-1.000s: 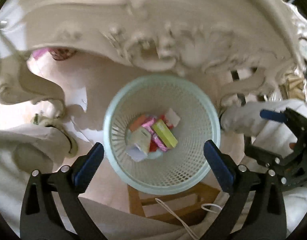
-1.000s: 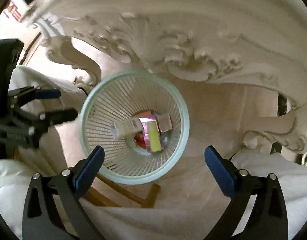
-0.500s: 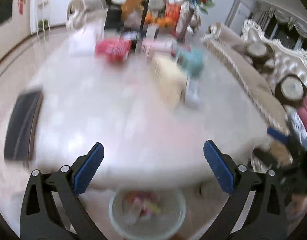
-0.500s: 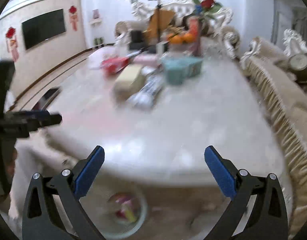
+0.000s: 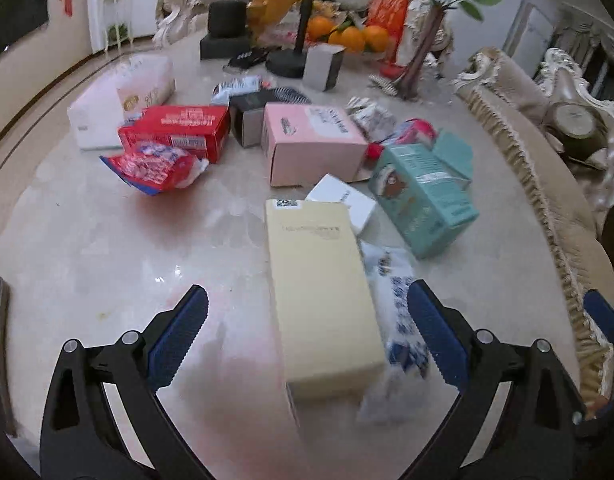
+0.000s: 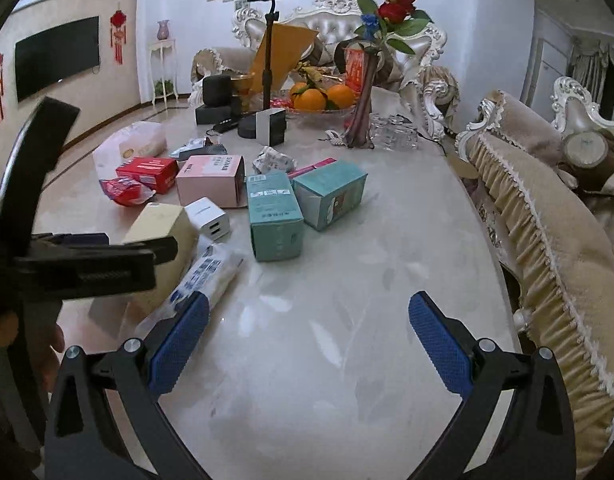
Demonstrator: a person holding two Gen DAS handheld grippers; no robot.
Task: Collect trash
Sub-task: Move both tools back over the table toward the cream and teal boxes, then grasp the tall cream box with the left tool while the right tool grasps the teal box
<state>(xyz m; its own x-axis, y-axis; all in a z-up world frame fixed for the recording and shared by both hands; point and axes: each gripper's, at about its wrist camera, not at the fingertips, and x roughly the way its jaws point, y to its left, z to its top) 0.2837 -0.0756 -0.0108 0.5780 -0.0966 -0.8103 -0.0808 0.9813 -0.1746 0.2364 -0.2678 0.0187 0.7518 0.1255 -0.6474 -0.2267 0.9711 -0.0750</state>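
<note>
Left fingers (image 5: 307, 336): wide apart, holding nothing, just over the long yellow box (image 5: 321, 292).
Right fingers (image 6: 309, 338): wide apart, empty, over a bare part of the table (image 6: 347, 280).
Trash: boxes and wrappers lie all over the table; a blue and white wrapper (image 6: 207, 276) lies right beside the yellow box, two teal boxes (image 6: 275, 216) near it, a pink box (image 5: 311, 140) and red box (image 5: 179, 130) farther back.
Table: shiny pale stone with a round edge.
Room: oranges (image 6: 323, 98) and red roses (image 6: 397, 6) at the far end, fancy sofa (image 6: 547, 216) on the right, dark TV (image 6: 57, 56) on the left wall.
</note>
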